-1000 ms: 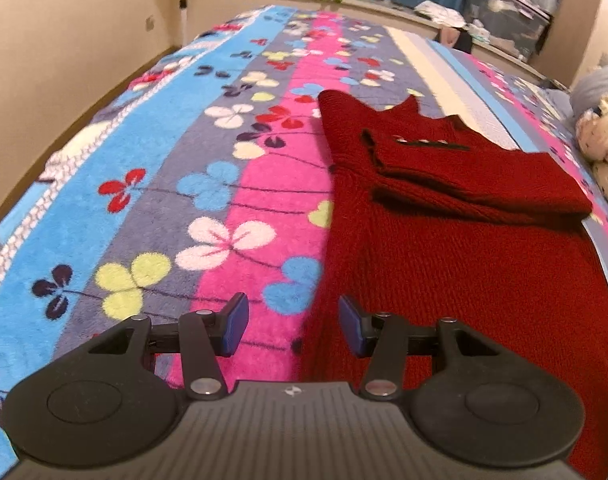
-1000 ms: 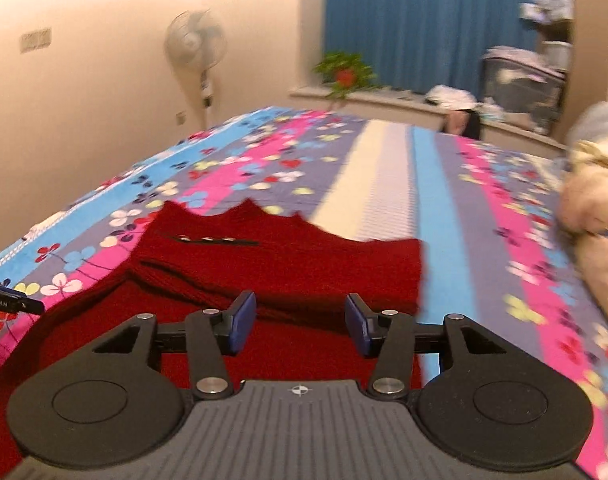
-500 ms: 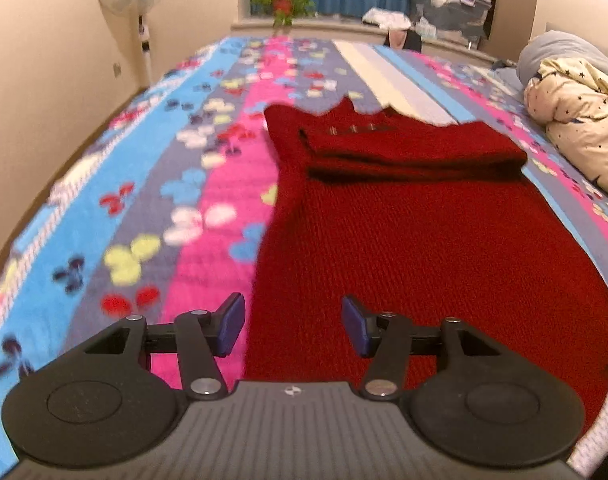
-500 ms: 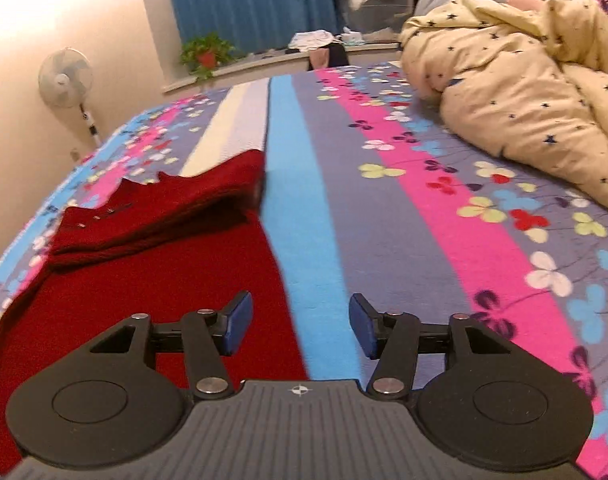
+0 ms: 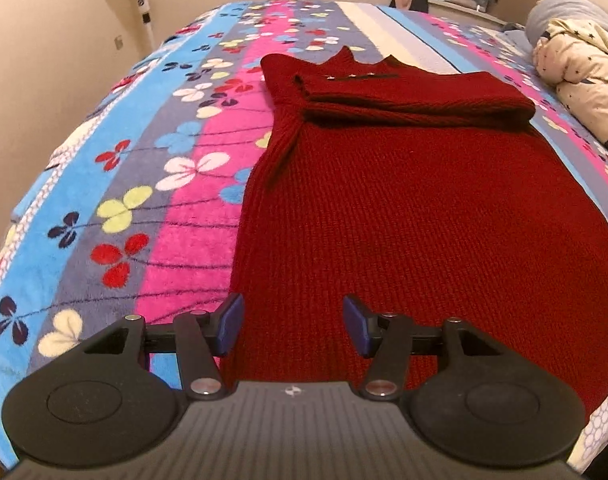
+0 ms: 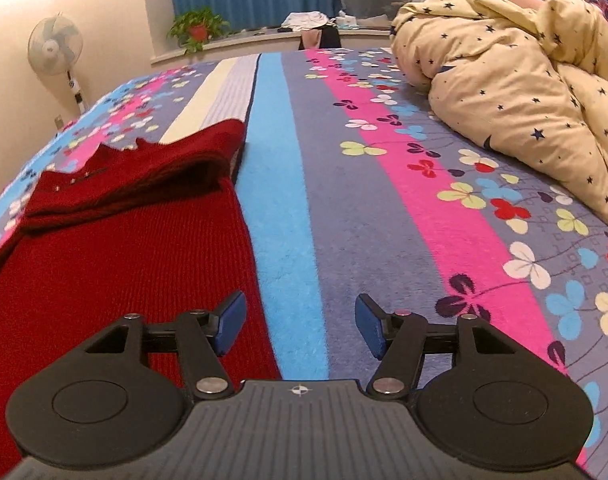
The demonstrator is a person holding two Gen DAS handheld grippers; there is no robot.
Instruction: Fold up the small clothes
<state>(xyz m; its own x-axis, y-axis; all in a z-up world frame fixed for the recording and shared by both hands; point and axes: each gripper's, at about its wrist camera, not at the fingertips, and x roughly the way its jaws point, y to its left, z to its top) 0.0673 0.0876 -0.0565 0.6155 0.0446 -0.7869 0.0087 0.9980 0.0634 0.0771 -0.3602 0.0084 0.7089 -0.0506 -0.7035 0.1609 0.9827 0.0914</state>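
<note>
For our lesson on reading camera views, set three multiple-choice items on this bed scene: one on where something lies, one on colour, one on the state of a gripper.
1. In the right wrist view, where does the star-print duvet lie relative to the sweater?
A. on top of it
B. to its right, apart
C. under it

2. What colour is the sweater?
A. dark red
B. green
C. white

3. How does the left gripper stand?
A. shut on the sweater
B. shut, empty
C. open, empty

Answers: 1 B, bare floral blanket separates them; 2 A, dark red knit throughout; 3 C, its blue pads stand apart, nothing between.
</note>
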